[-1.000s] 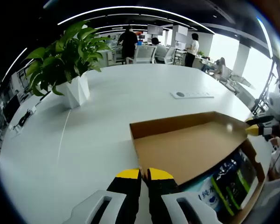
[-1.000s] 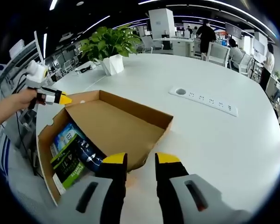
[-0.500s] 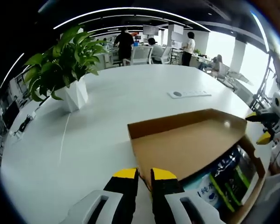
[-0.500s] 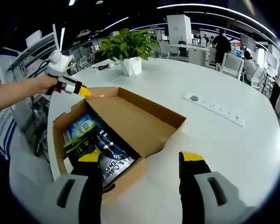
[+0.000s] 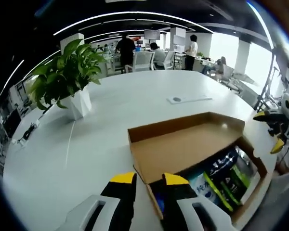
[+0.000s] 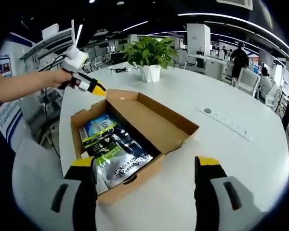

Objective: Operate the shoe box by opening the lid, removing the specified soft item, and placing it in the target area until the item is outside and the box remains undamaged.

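I found the shoe box (image 6: pixel 135 132) lid (image 5: pixel 183 147) already open, the soft pack (image 6: pixel 113 149) not yet removed from inside; right gripper (image 6: pixel 147 168) wide apart above the box, left gripper (image 5: pixel 149 180) slightly apart at the lid's edge, both empty.

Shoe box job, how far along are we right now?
Done: the shoe box lid is folded open. In hand: nothing; the right gripper hangs open just in front of the box, the left gripper at the lid's edge. Left: the soft packs are inside, to be lifted out onto the table.
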